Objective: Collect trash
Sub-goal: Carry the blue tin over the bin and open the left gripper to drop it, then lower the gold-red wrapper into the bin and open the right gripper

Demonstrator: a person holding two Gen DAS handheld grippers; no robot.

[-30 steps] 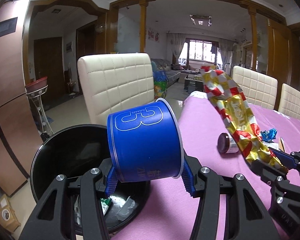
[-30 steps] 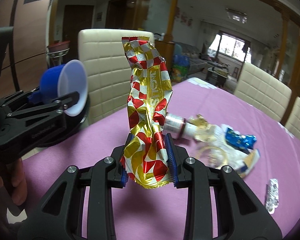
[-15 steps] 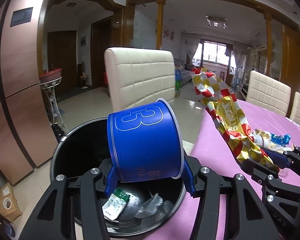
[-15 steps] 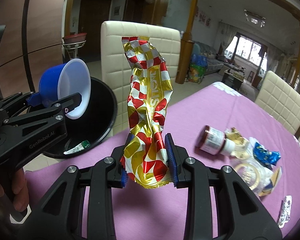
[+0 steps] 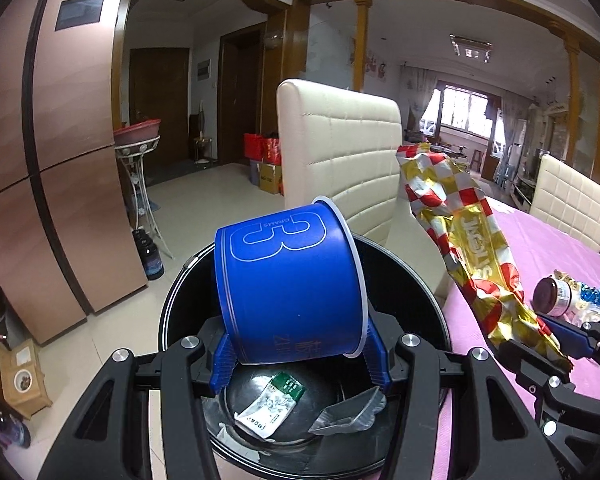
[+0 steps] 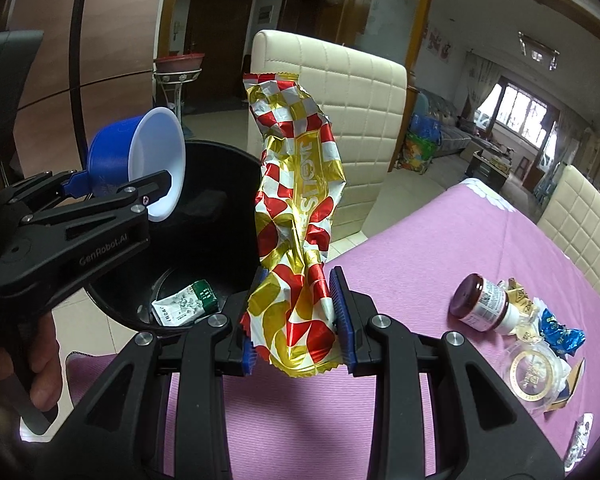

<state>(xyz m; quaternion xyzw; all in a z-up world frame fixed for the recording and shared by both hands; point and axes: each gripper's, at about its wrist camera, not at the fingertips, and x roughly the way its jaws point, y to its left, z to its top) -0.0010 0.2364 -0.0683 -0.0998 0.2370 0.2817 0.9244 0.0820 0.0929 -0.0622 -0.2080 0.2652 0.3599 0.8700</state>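
My left gripper (image 5: 300, 360) is shut on a blue paper cup (image 5: 288, 284), held on its side directly above the open black trash bin (image 5: 420, 280). In the right wrist view the same blue cup (image 6: 140, 160) shows its white inside over the bin (image 6: 220, 208). My right gripper (image 6: 296, 324) is shut on a gold, red and white foil wrapper (image 6: 300, 200) that stands upright at the table's edge beside the bin. That wrapper (image 5: 460, 232) also shows at the right of the left wrist view. A green-and-white packet (image 5: 272, 404) and a grey scrap (image 5: 348, 412) lie in the bin.
A purple tablecloth (image 6: 420, 260) covers the table, with a small dark-lidded bottle (image 6: 480, 300), a blue foil wrapper (image 6: 560, 332) and other scraps at the right. A cream chair (image 5: 340, 160) stands behind the bin. A hand (image 6: 40, 360) grips the left tool.
Both grippers have moved left from over the table toward the bin, carrying the cup and the wrapper. The bin's inside now shows more fully under the cup.
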